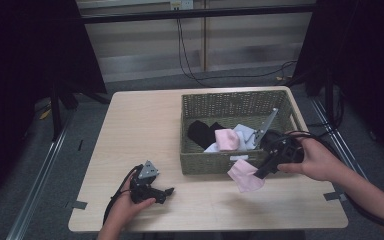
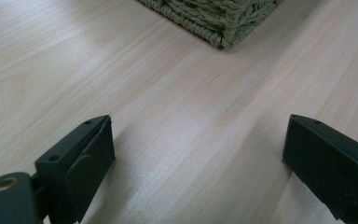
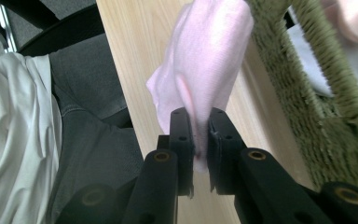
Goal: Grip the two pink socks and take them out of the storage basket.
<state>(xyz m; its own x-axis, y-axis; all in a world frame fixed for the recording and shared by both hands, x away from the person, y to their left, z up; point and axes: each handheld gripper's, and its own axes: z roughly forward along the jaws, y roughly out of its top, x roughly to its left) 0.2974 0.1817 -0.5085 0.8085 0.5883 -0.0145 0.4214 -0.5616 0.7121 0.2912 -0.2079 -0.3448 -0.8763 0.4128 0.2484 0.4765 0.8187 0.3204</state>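
Observation:
A pink cloth point(image 1: 246, 176) hangs just in front of the green woven basket point(image 1: 207, 164), over the table. My right gripper point(image 1: 261, 172) is shut on it; in the right gripper view the black jaws pinch the pink cloth point(image 3: 204, 70) with the right gripper point(image 3: 199, 140) beside the basket wall point(image 3: 321, 93). Inside the basket lie another pink piece point(image 1: 226, 139), black pieces point(image 1: 201, 133) and pale ones point(image 1: 243, 132). My left gripper point(image 1: 166, 193) rests low on the table near the front left, jaws wide open with bare wood between them, as the left gripper point(image 2: 196, 158) view shows.
The light wooden table point(image 1: 140, 130) has open room at its left and front. A basket corner point(image 2: 223, 23) lies ahead of the left gripper. A person's lap and white shirt point(image 3: 14, 140) sit below the table edge. Cables trail from both grippers.

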